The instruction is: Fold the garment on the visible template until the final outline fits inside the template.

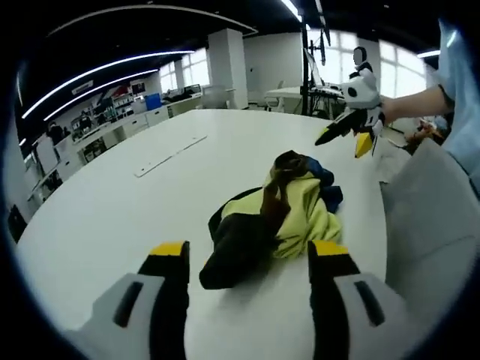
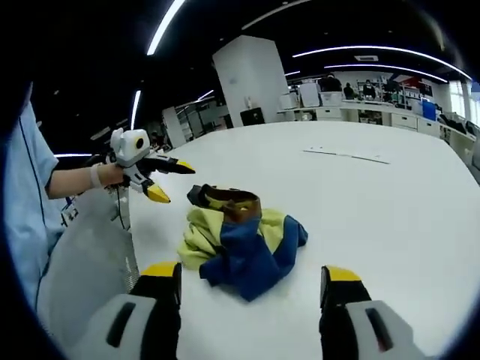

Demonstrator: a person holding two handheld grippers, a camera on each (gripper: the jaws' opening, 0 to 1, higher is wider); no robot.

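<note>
From my left hand-held gripper I see the garment lying crumpled on the white surface, just ahead of my spread jaws and a little toward the right one; nothing is held between them. It is a bunched heap of yellow, black, blue and brown cloth. Beyond it, well apart, a thin pale strip lies flat on the surface to the front left. My right hand-held gripper hangs in the air past the garment on the far right, a hand around it, its yellow-tipped jaws parted.

From my right hand-held gripper the same garment sits just ahead, between the lines of the two open jaws, blue folds nearest me and a brown-lined collar on top. The left hand-held gripper hovers off to the front left, jaws apart, clear of the cloth. A grey cloth-covered shape stands close at my left, beside the surface edge. The pale strip lies far ahead to the right.

I can read no lettering or labels anywhere.
</note>
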